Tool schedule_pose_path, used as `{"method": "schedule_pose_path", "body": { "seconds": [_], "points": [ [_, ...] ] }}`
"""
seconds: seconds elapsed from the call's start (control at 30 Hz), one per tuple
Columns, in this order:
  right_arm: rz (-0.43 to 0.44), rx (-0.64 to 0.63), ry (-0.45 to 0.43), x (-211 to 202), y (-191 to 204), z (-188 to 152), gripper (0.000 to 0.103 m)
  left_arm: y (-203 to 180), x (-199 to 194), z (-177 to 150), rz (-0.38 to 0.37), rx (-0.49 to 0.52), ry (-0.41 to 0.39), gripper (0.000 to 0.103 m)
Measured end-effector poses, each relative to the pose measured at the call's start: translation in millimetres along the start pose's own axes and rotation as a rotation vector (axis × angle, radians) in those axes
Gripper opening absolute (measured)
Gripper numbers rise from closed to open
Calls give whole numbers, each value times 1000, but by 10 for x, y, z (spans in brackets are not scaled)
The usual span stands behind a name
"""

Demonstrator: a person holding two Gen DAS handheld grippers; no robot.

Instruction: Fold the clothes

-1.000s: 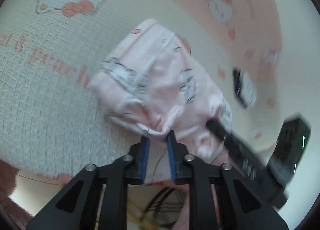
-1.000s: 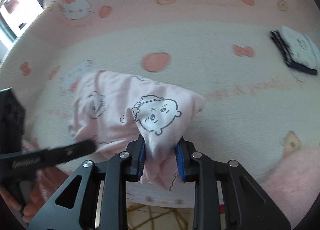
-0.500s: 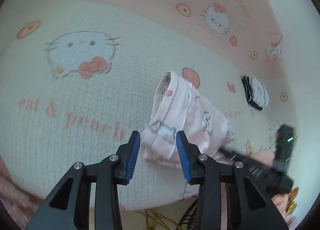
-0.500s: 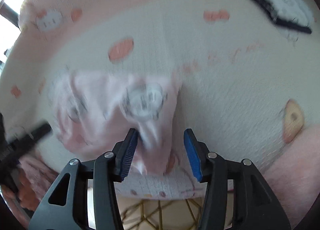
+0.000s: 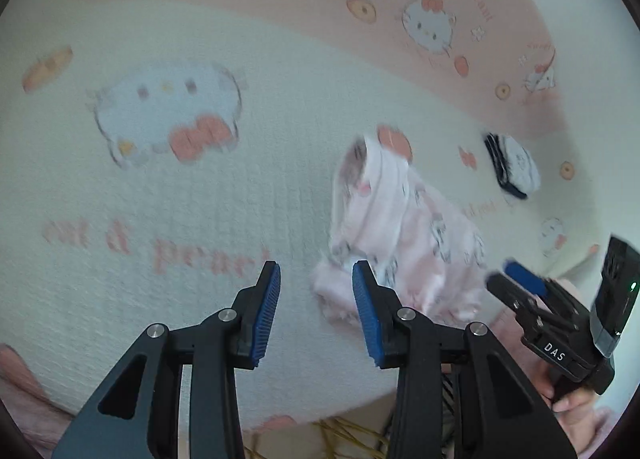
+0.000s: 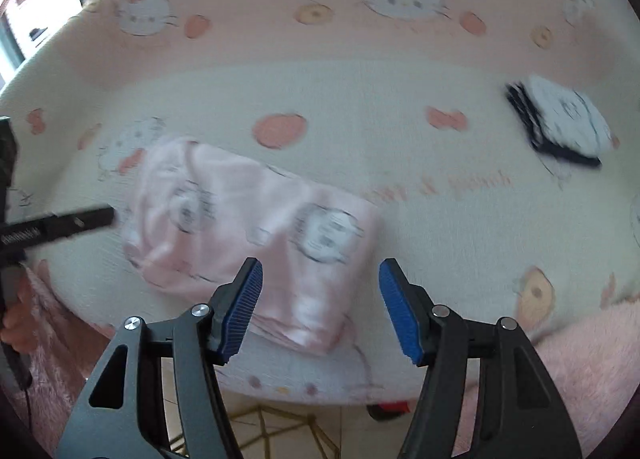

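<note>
**Both tongs open, pink garment lying loose on the blanket**

Left gripper [image 5: 316, 309]: blue pads apart, nothing between them but blanket. Its R finger edge overlaps the near-left corner of the pink garment [image 5: 404, 235] in the picture; contact can't be told, no pinch. Garment sits at approx 1 o'clock from these tips, rumpled, white-banded opening pointing up toward 12.

Right gripper [image 6: 320, 307]: jaws spreading wider at this moment, no pad pressing on cloth. From the R wrist cam the pink garment [image 6: 256, 231] lies flat-ish at 11–12 o'clock of the tips, its near folded edge showing in the gap between the pads, near the blanket's front edge. Cartoon-face prints on it, blurred.

Further out: cream and pink blanket [image 6: 400, 163] w/ cat-face and peach prints covers the whole surface. Small black-and-white folded item [image 6: 560, 119] at 2 o'clock in the R view, well apart from the garment; same item [image 5: 514, 165] at approx 2 o'clock in the L view.

A hand [image 5: 572, 403] grips the right tool's handle at 4 o'clock in the L view. Floor w/ a gold wire frame [image 6: 280, 431] shows below the blanket edge, 6 o'clock.
</note>
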State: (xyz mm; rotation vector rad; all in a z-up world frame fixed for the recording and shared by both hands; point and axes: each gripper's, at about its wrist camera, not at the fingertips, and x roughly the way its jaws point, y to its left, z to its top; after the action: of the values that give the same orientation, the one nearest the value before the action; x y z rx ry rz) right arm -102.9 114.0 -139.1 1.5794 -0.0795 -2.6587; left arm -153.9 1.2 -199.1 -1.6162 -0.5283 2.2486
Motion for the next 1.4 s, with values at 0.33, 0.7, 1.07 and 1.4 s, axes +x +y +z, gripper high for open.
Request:
{"method": "schedule_pose_path", "body": {
  "seconds": [0.33,0.7,1.07,1.4],
  "points": [
    [99,-79,76,482,426,61,62,-498,43,-199,-27,210,-27,36],
    [114,72,91,254,-222,67,63,-849,409,-287,32,367,39,9],
    [-5,118,138,361,-432,-65,63,-939,-33,-485,-11,413,-49,2],
    [-15,78,102,302,-394,-113,65,-527,-27,-415,37,220,50,3]
  ]
}}
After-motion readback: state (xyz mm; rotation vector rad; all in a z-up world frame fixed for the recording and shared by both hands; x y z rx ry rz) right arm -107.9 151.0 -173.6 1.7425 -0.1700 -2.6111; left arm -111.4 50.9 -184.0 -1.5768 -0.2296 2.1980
